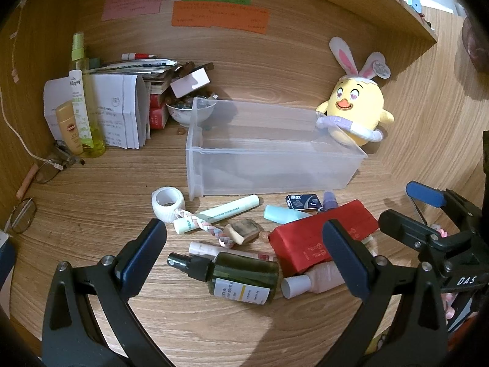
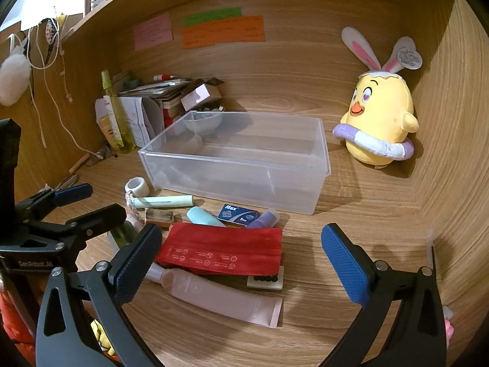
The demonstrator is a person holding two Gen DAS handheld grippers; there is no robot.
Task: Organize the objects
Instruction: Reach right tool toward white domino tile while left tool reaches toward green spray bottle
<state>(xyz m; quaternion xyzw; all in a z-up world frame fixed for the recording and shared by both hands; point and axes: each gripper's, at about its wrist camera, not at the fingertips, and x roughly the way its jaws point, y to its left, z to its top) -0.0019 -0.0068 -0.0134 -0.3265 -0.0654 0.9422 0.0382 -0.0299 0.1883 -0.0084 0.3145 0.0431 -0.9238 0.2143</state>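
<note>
A clear plastic bin [image 1: 275, 165] [image 2: 238, 165] stands empty on the wooden desk. Loose items lie in front of it: a red pack [image 1: 321, 235] [image 2: 223, 249], a dark green spray bottle [image 1: 241, 276], a pink tube [image 2: 214, 293] [image 1: 318, 278], a pale green tube [image 1: 220, 211] [image 2: 165, 202], a white tape roll [image 1: 168, 203] [image 2: 137, 186], a blue Max staples box [image 1: 302, 201] [image 2: 238, 214] and a braided cord [image 1: 207, 227]. My left gripper [image 1: 244, 253] is open above the spray bottle. My right gripper [image 2: 241, 263] is open above the red pack and pink tube.
A yellow chick plush [image 1: 357, 113] [image 2: 379, 125] sits at the back right. Bottles [image 1: 81, 98], papers, books and a bowl [image 1: 191, 111] crowd the back left. Glasses [image 1: 45, 171] lie at the left. Coloured notes [image 1: 220, 15] hang on the back wall.
</note>
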